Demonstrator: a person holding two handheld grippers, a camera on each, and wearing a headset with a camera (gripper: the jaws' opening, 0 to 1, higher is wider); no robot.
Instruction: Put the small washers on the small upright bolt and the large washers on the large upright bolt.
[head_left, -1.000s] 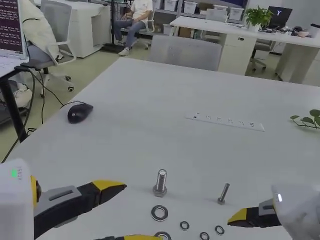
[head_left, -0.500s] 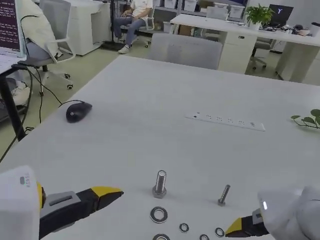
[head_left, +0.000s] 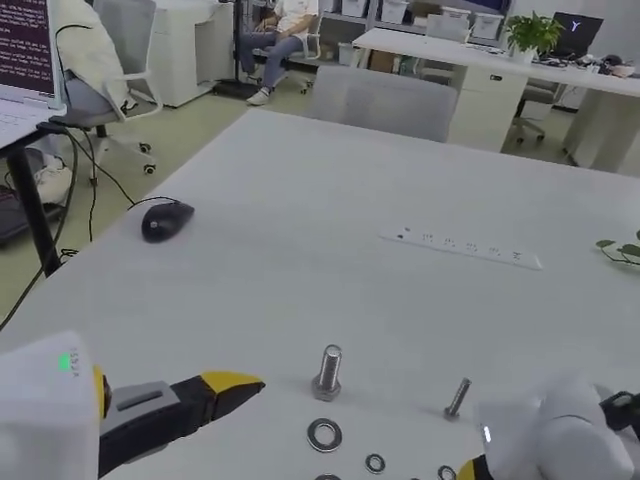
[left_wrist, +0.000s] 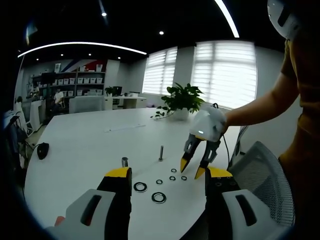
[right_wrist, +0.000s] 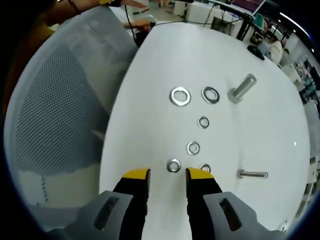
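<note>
Right gripper (right_wrist: 167, 174) hovers, jaws apart, over a small washer (right_wrist: 173, 165)

Silver washers (right_wrist: 180, 96) and bolts (right_wrist: 242, 88), white table (head_left: 300, 250), black mouse (head_left: 166, 220); right claw (right_wrist: 167, 174) yellow-tipped (black behind).

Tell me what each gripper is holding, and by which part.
Nothing is held. The left gripper and the right gripper are both open with nothing between their fingers; the right hangs over the small washers lying on the table.

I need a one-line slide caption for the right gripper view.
Right gripper, jaws open, pointing at a small washer on the white table; large washers and large bolt beyond.
</note>
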